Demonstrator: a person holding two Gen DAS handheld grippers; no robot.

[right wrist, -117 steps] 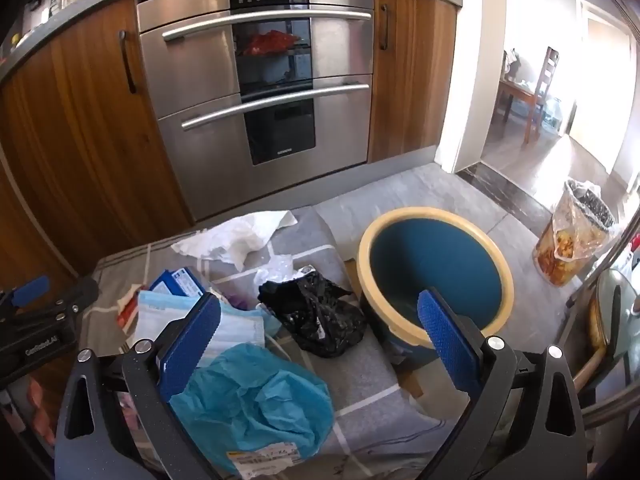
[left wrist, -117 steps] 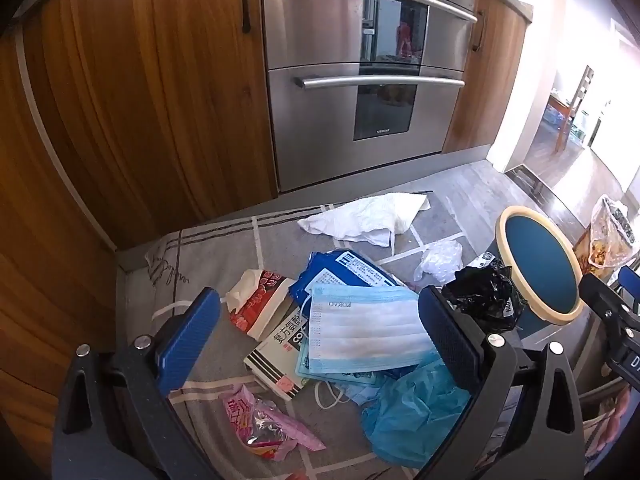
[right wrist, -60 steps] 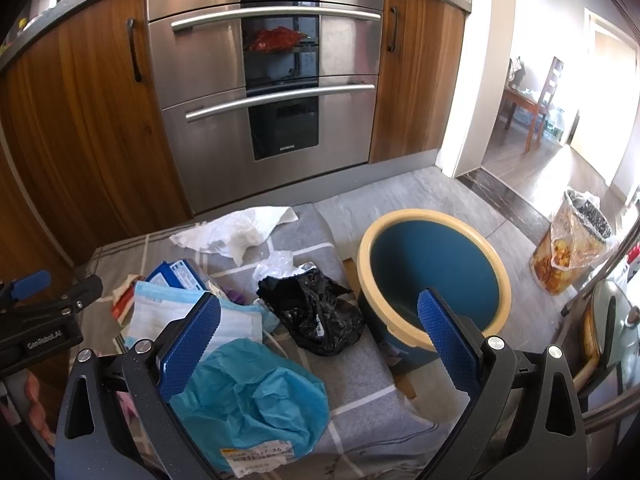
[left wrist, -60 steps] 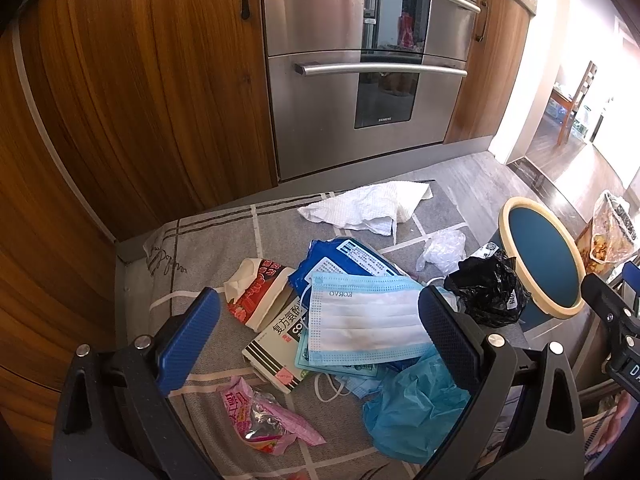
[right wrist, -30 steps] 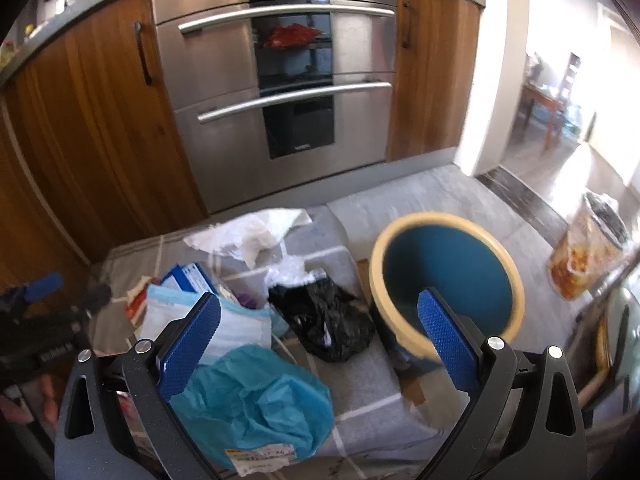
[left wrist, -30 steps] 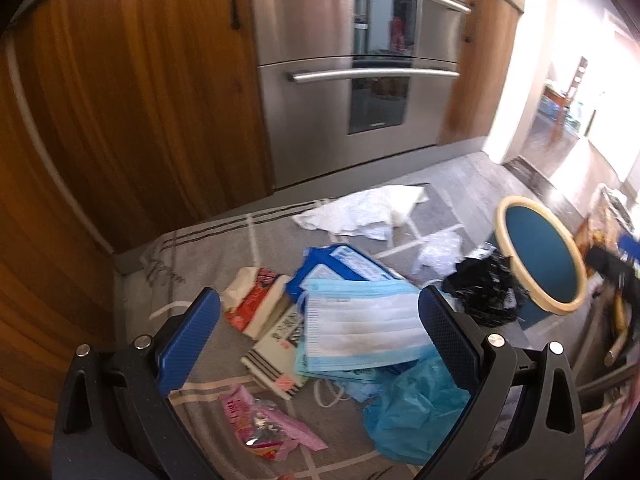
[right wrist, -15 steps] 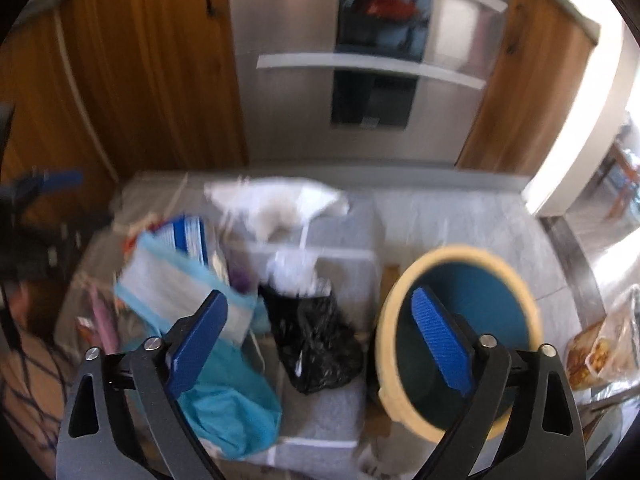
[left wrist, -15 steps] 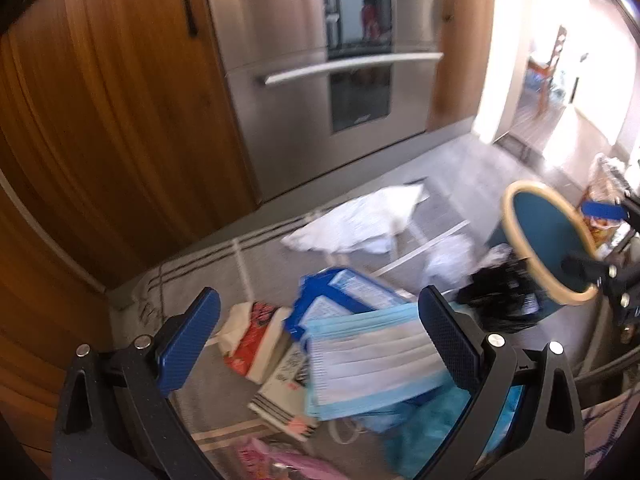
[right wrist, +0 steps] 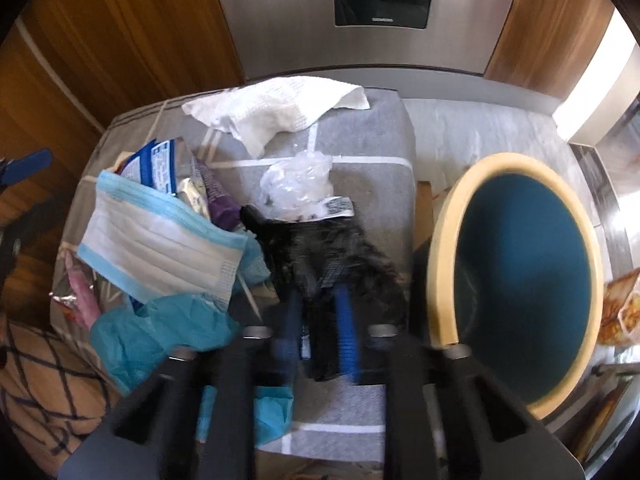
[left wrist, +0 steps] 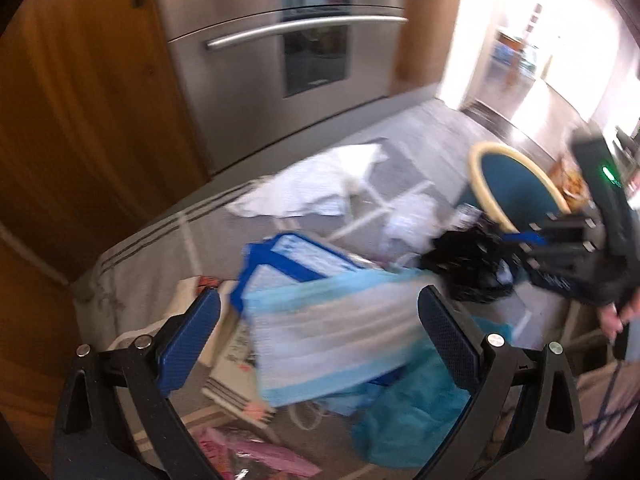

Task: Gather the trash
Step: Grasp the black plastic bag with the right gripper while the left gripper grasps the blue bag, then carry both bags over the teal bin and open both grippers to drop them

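Note:
Trash lies on a grey mat [right wrist: 360, 148]. My right gripper [right wrist: 320, 320] is shut on a crumpled black plastic bag [right wrist: 344, 256], just left of the blue bin with a cream rim [right wrist: 440, 248]. From the left wrist view that gripper [left wrist: 560, 240] is seen on the black bag [left wrist: 464, 264] beside the bin [left wrist: 516, 188]. My left gripper [left wrist: 316, 336] is open and empty above a blue face mask [left wrist: 332, 328]. The mask [right wrist: 160, 240] lies left of the black bag.
A white paper towel [right wrist: 272, 108], a clear plastic wad [right wrist: 296, 180], a blue packet [right wrist: 156, 164], a teal bag [right wrist: 160, 332] and a pink wrapper [left wrist: 256, 452] lie on the mat. An oven [right wrist: 360, 12] and wooden cabinets [right wrist: 120, 28] stand behind. A filled bag [right wrist: 620, 308] sits far right.
My right gripper has dropped down and forward and shut on the black bag. My left gripper has swung to the right, still open above the mask.

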